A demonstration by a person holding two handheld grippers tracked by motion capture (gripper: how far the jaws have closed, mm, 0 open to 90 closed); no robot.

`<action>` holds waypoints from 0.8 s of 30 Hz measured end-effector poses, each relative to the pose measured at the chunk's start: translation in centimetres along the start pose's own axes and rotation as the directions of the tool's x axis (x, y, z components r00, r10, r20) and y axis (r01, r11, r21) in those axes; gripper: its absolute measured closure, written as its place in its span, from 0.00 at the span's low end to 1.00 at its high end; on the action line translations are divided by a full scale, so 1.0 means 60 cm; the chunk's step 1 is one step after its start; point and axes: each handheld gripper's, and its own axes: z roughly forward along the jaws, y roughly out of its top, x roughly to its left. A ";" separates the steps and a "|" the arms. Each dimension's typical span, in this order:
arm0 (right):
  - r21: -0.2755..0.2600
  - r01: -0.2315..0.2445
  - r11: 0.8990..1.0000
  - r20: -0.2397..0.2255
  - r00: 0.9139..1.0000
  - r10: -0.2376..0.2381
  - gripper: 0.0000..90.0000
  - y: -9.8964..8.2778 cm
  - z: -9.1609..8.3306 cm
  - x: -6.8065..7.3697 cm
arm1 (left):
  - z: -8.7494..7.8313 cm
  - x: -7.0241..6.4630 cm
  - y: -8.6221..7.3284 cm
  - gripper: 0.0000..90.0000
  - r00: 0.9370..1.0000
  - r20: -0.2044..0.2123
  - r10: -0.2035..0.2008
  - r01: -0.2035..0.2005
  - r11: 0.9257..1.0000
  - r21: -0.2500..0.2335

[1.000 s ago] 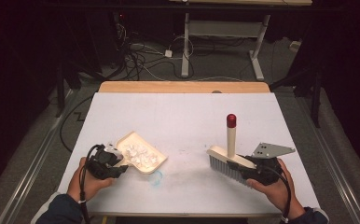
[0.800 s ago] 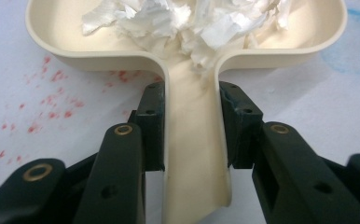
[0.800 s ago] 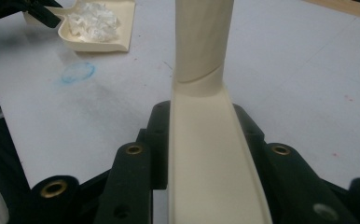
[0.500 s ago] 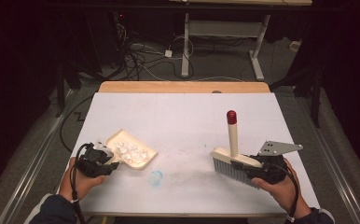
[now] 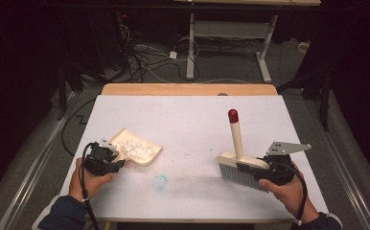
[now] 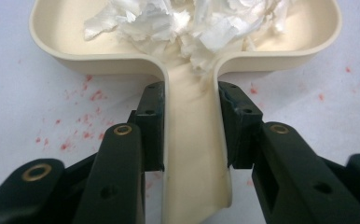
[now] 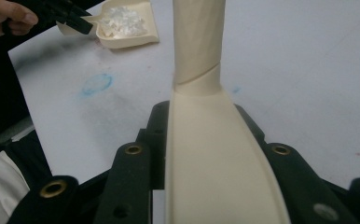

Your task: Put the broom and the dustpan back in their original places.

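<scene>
At the near edge of the white worktop (image 5: pixel 188 115), two hands each hold a set of tongs. At about 7 o'clock, the left tongs (image 5: pixel 110 155) are clamped on the handle of a cream dustpan (image 5: pixel 137 148). In the left gripper view the black pads press both sides of that handle (image 6: pixel 192 154), and the pan's tray lies straight ahead at 12 o'clock, heaped with torn white paper (image 6: pixel 187 23).

At about 5 o'clock, the right tongs (image 5: pixel 250 168) are clamped on the cream back of a brush (image 5: pixel 238 165). Its grey bristles rest on the worktop, facing the dustpan, and its handle rises toward 12 o'clock to a red tip (image 5: pixel 233 115).

Between the two tools, a faint blue ring (image 5: pixel 159 182) marks the surface.

The dustpan lies at about 9 o'clock from the brush, well apart from it. Its long axis runs from the handle at the left tongs out toward 2 o'clock, and its open lip faces away from the left hand. The paper already sits in the tray, so the sweeping looks largely done; the left hand alone carries the load.

Beyond the worktop, cables and desk legs lie on a dark floor.
</scene>
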 end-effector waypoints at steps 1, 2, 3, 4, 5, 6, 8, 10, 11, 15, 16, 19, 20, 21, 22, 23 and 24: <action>0.008 -0.014 1.000 -0.003 1.000 0.014 0.75 0.001 0.002 -0.002 | 0.002 -0.001 0.002 0.70 1.000 -0.003 0.001 -0.001 1.000 0.003; 0.012 -0.036 0.999 -0.010 0.999 0.036 0.75 0.001 0.004 -0.005 | 0.004 -0.002 0.004 0.70 1.000 -0.005 -0.003 0.003 1.000 -0.001; 0.013 -0.053 0.998 -0.013 0.998 0.053 0.75 0.001 0.006 -0.010 | 0.006 -0.003 0.006 0.70 1.000 -0.008 -0.004 0.004 1.000 0.000; 0.015 -0.077 0.997 -0.014 0.997 0.077 0.75 0.001 0.008 -0.014 | 0.009 -0.004 0.008 0.70 1.000 -0.013 -0.003 0.003 1.000 -0.002; 0.018 -0.098 0.995 -0.013 0.995 0.099 0.75 0.000 0.011 -0.022 | 0.011 -0.003 0.010 0.70 1.000 -0.015 -0.002 0.002 1.000 -0.003; 0.023 -0.118 0.993 -0.010 0.993 0.118 0.75 0.000 0.012 -0.027 | 0.014 -0.002 0.012 0.70 1.000 -0.013 -0.009 0.009 1.000 -0.005; 0.032 -0.157 0.987 0.001 0.988 0.157 0.75 0.000 0.014 -0.044 | 0.020 0.001 0.016 0.70 1.000 -0.010 -0.022 0.022 1.000 -0.007; 0.030 -0.213 0.977 -0.006 0.977 0.213 0.75 0.000 0.015 -0.063 | 0.025 0.002 0.019 0.70 0.999 -0.017 -0.030 0.030 1.000 -0.008; 0.036 -0.225 0.974 -0.004 0.974 0.226 0.75 0.000 0.017 -0.072 | 0.026 0.002 0.020 0.70 0.999 -0.021 -0.030 0.030 1.000 -0.009; 0.069 -0.277 0.958 -0.033 0.960 0.279 0.75 -0.001 0.025 -0.110 | 0.037 -0.003 0.020 0.70 0.999 -0.019 -0.048 0.047 0.999 -0.021; 0.074 -0.285 0.956 -0.042 0.957 0.289 0.75 -0.001 0.026 -0.118 | 0.039 -0.004 0.020 0.70 0.999 -0.024 -0.041 0.041 0.999 -0.019; 0.098 -0.291 0.952 -0.025 0.955 0.295 0.75 0.002 0.029 -0.134 | 0.045 -0.010 0.021 0.70 0.998 -0.016 -0.063 0.063 0.998 -0.026; 0.107 -0.292 0.950 -0.033 0.954 0.297 0.74 0.004 0.031 -0.138 | 0.047 -0.014 0.021 0.70 0.998 -0.021 -0.062 0.062 0.998 -0.028; 0.120 -0.287 0.950 -0.036 0.955 0.293 0.74 0.006 0.033 -0.142 | 0.047 -0.019 0.021 0.70 0.998 -0.022 -0.064 0.063 0.997 -0.035; 0.128 -0.289 0.949 -0.038 0.955 0.296 0.74 0.008 0.035 -0.145 | 0.048 -0.023 0.021 0.70 0.998 -0.014 -0.069 0.069 0.997 -0.042; 0.135 -0.285 0.949 -0.040 0.956 0.292 0.74 0.009 0.037 -0.149 | 0.049 -0.028 0.021 0.69 0.997 -0.008 -0.074 0.074 0.996 -0.048; 0.148 -0.281 0.948 -0.040 0.956 0.290 0.73 0.012 0.039 -0.152 | 0.049 -0.033 0.022 0.69 0.997 -0.007 -0.080 0.079 0.995 -0.056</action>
